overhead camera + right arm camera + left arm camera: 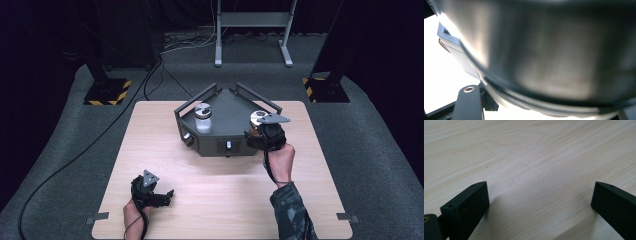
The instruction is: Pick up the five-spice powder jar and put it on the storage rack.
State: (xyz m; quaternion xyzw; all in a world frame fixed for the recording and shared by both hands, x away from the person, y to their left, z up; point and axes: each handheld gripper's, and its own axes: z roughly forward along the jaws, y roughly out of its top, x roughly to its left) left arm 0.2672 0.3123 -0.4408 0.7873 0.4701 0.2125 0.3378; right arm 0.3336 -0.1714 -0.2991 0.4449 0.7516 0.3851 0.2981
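Note:
A dark grey angular fixture with handles stands at the back middle of the wooden table. A clear jar with a silver lid stands upright on its left part. My right gripper is at the fixture's right front corner, shut on a second silver-lidded jar. In the right gripper view that jar is a close blur, with one black finger below it. My left gripper rests low at the table's front left, and its jaws stand wide open over bare wood.
Knobs sit on the fixture's front faces. Beyond the table, on grey carpet, two posts stand on yellow-and-black striped bases, a metal frame stands at the back, and a black cable runs along the left.

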